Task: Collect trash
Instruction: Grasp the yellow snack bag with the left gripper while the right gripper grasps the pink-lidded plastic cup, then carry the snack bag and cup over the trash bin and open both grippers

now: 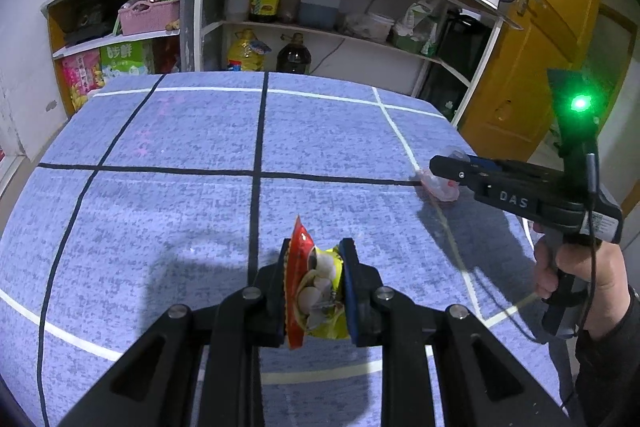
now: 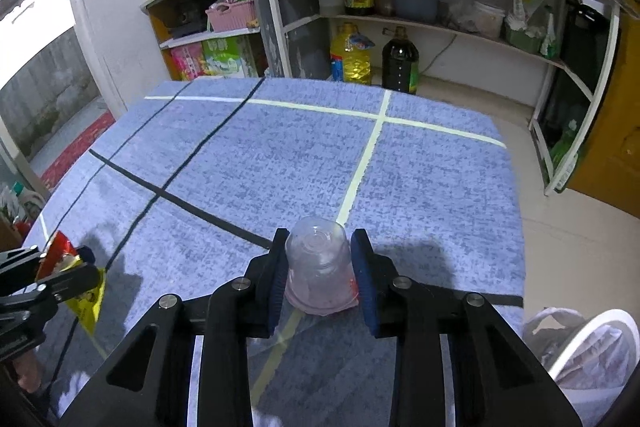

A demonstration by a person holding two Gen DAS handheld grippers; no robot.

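My left gripper (image 1: 316, 247) is shut on a crumpled red and yellow snack wrapper (image 1: 316, 287) and holds it above the blue table cloth (image 1: 180, 131). The wrapper also shows at the left edge of the right wrist view (image 2: 60, 255). My right gripper (image 2: 320, 239) is shut on a clear plastic cup (image 2: 318, 267), which is upside down with its rim toward the cloth. In the left wrist view the right gripper (image 1: 440, 167) is at the table's right side with the cup (image 1: 442, 187) partly hidden behind its fingers.
A white bin with a plastic liner (image 2: 588, 351) stands off the table's right front corner. Kitchen shelves (image 1: 304, 27) with bottles and bags stand behind the table. A yellow door (image 1: 532, 39) is at the right.
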